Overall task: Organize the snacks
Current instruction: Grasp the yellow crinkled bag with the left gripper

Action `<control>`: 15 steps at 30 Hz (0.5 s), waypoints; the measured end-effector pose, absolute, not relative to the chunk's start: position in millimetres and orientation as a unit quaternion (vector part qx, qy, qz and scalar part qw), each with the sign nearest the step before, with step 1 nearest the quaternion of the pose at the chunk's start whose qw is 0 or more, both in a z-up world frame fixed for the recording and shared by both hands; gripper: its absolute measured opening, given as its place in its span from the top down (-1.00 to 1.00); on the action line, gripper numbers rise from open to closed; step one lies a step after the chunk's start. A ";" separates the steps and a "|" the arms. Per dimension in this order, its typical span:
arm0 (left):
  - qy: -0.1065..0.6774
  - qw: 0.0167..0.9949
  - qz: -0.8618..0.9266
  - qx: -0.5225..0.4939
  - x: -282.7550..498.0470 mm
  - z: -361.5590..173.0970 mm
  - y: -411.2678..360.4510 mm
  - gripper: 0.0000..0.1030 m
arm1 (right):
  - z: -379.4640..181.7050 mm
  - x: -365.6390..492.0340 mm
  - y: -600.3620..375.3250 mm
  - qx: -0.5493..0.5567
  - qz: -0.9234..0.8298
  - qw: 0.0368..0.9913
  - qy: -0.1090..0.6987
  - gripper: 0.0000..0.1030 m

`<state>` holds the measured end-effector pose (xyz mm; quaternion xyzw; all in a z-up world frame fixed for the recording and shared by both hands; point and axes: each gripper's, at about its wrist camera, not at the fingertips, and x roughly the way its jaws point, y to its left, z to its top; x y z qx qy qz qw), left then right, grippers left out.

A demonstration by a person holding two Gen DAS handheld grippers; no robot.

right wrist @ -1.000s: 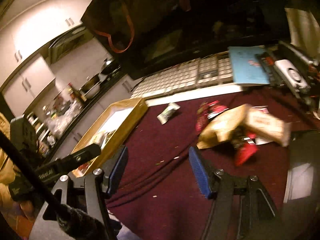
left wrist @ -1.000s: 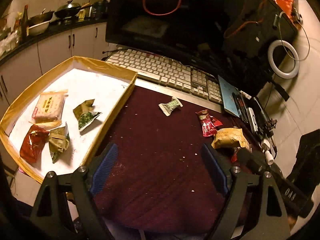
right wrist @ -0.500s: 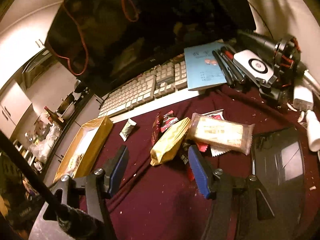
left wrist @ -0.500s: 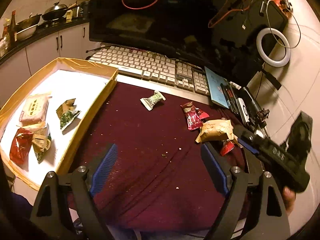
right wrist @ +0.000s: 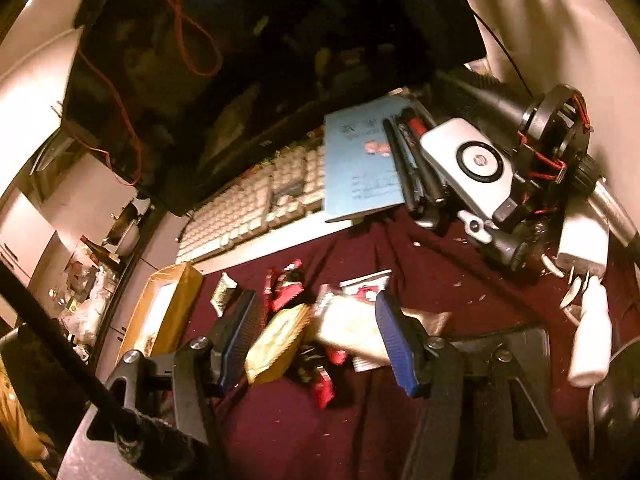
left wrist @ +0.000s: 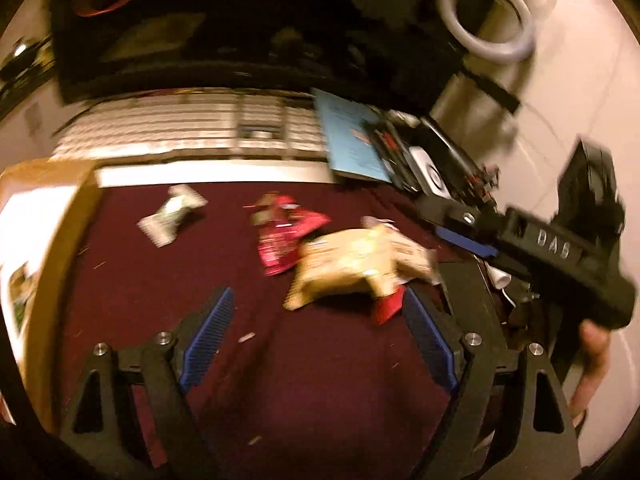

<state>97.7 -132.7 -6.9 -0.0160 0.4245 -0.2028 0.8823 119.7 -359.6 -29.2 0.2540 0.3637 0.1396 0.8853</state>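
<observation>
Right claw (right wrist: 316,336) spread wide, low over the snack pile on the maroon cloth (right wrist: 460,300) of the tabletop; nothing gripped. Between its blue pads (right wrist: 394,342) sit a yellow packet (right wrist: 276,342) and a pale clear-wrapped bar (right wrist: 348,328), with red wrappers (right wrist: 286,288) just beyond and beneath them. A small green-white candy (right wrist: 222,294) lies apart, near the corner of the cardboard tray (right wrist: 184,304) at left. Left claw (left wrist: 320,320) also wide, empty, hovering over bare cloth short of the same pile; its view is motion-blurred. From there the yellow packet (left wrist: 344,268) overlaps a red wrapper (left wrist: 280,236), the green-white candy (left wrist: 172,216) sits alone toward the tray (left wrist: 60,240), and the right claw's body (left wrist: 560,248) enters from the right side, a hand (left wrist: 592,364) under it. Behind the cloth: white keyboard (right wrist: 248,208), blue booklet (right wrist: 360,164) with pens (right wrist: 412,168) on it, dark monitor (right wrist: 240,60). Tray contents barely visible in either view.
</observation>
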 end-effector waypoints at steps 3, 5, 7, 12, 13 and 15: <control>0.416 0.882 -0.217 0.027 109.4 -14.1 -169.8 -0.67 | -31.0 129.4 -364.4 0.239 0.130 0.882 0.385 -0.22; 0.409 0.885 -0.212 0.072 115.7 -22.3 -189.8 -0.67 | -32.3 134.1 -367.2 0.237 0.137 0.878 0.392 -0.24; 0.412 0.882 -0.208 0.100 122.9 -30.4 -198.1 -0.65 | -36.2 141.4 -368.2 0.232 0.144 0.871 0.407 -0.24; 0.426 0.879 -0.203 0.062 135.8 -34.8 -174.9 0.16 | -44.9 153.7 -363.9 0.214 0.178 0.855 0.438 -0.31; 0.427 0.881 -0.197 0.053 137.6 -33.6 -167.5 0.33 | -46.7 155.9 -360.1 0.203 0.182 0.851 0.448 -0.31; 0.424 0.885 -0.191 0.027 136.7 -27.6 -151.1 0.47 | -49.4 158.8 -349.7 0.167 0.189 0.852 0.459 -0.34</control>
